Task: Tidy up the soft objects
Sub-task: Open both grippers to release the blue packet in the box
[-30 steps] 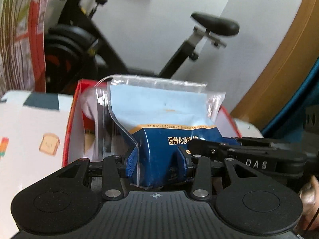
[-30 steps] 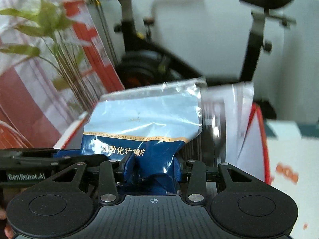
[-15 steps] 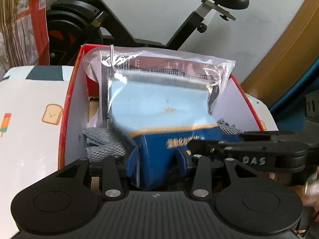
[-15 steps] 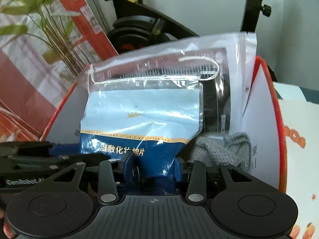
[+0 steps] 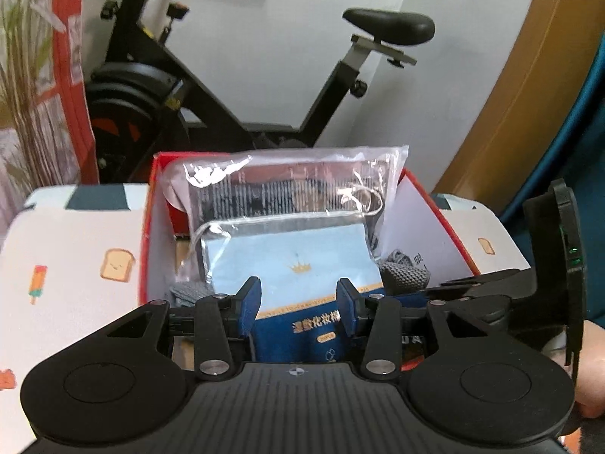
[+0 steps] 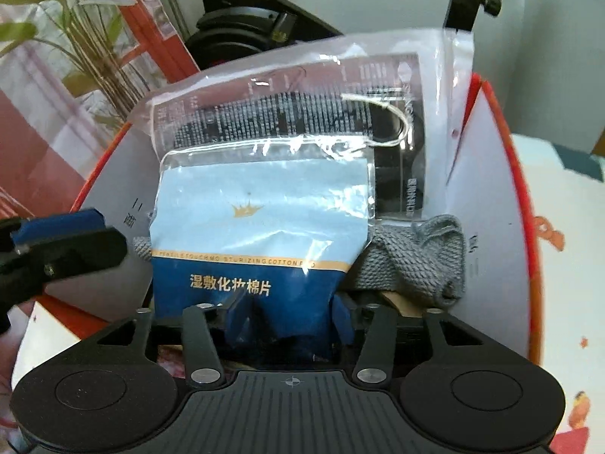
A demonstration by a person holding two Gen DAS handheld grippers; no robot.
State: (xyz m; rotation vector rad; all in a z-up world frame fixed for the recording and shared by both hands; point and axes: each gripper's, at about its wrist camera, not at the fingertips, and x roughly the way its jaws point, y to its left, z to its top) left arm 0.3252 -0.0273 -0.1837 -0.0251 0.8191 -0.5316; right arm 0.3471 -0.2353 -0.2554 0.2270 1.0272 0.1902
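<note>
1. While the left gripper hangs with its jaws spread, its blue pads sit on either side of the blue cotton pad pouch and seem clear of it.
2. Nearest in the right wrist view, the right gripper has its jaws pinching the dark lower end of that pouch, which stands upright inside the red box.
3. Just beside the pouch, on its right in the right wrist view, a grey knitted cloth lies crumpled in the box.
4. Behind the pouch, a clear plastic bag with dark contents leans against the far wall of the box.
5. On both sides of the box spreads a white tablecloth printed with toast and ice lollies.
6. Farthest back stand an exercise bike and a plant.
</note>
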